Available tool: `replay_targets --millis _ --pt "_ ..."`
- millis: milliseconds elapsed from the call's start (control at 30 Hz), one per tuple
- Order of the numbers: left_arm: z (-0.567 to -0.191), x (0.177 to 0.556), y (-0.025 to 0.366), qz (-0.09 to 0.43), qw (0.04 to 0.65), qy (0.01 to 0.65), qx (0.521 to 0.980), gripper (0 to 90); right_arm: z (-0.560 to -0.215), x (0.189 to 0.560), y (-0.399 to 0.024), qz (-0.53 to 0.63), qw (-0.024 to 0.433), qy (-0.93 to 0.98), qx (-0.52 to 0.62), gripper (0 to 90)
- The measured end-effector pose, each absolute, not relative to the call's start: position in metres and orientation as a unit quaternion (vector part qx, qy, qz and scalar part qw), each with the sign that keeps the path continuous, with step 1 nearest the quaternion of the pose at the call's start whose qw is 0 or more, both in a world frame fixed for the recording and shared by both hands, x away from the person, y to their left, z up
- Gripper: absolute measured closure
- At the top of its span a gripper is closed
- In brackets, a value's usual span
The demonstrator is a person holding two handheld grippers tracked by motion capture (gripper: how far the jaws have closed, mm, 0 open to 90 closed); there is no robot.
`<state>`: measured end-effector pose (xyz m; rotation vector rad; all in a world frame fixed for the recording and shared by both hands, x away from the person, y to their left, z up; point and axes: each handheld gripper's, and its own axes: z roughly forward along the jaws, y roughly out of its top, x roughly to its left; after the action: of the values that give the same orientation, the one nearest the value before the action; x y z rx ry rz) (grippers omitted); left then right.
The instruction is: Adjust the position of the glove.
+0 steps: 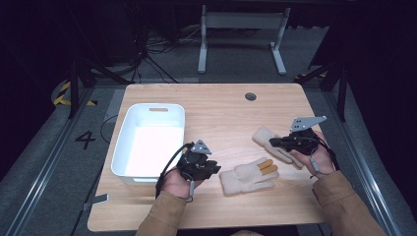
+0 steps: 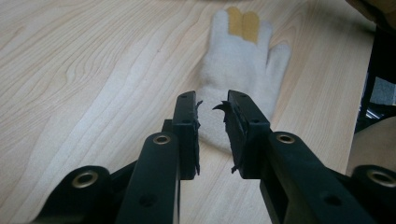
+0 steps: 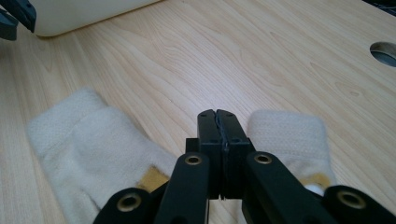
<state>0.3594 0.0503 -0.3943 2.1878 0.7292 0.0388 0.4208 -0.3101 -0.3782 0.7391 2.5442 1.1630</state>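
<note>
On the pale wooden counter (image 1: 221,113), a white plastic bin (image 1: 129,147) with a handle slot is set toward the left side, and a round cable hole (image 1: 251,96) is seen near the far edge. Beyond the counter, the white legs of another table (image 1: 241,29) and loose cables on the grey floor are visible. A number four is marked on the floor at the left.

Two cream knitted gloves are laid on the counter's near half. The near glove (image 1: 247,176) lies flat between the two hands, its fingers spread to the right, with tan patches on two fingers. The far glove (image 1: 268,140) is placed to its right, partly covered by the right gripper (image 1: 276,142). Nothing is placed between the gloves and the bin.

The left gripper (image 1: 212,168) is held just left of the near glove, pointed at its cuff. In the left gripper view, its jaws are seen with a narrow gap between them, the cuff edge of the glove (image 2: 238,79) lying just ahead of and below the tips; no grip on the fabric is shown, and contact cannot be told.

In the right gripper view, the right gripper (image 3: 217,114) has its jaws pressed fully together with nothing between them, held low above the gap between the two gloves (image 3: 93,140) (image 3: 289,135).
</note>
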Motion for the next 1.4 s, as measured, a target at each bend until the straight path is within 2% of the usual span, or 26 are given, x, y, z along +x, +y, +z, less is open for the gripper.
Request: replay_targets --millis 533,833,1400 --pt "-0.386 0.355 0.047 0.011 0.394 0.274 0.877 63.5 -0.391 0.42 -0.288 0.364 0.101 0.895 0.238 90.0" --pt "-0.387 0.354 0.043 0.008 0.389 0.27 0.881 61.7 -0.41 0.419 -0.266 0.338 0.083 0.91 0.225 89.9" --pt "-0.393 0.355 0.038 0.0 0.375 0.273 0.886 58.7 -0.427 0.425 -0.262 0.315 0.077 0.914 0.243 89.8"
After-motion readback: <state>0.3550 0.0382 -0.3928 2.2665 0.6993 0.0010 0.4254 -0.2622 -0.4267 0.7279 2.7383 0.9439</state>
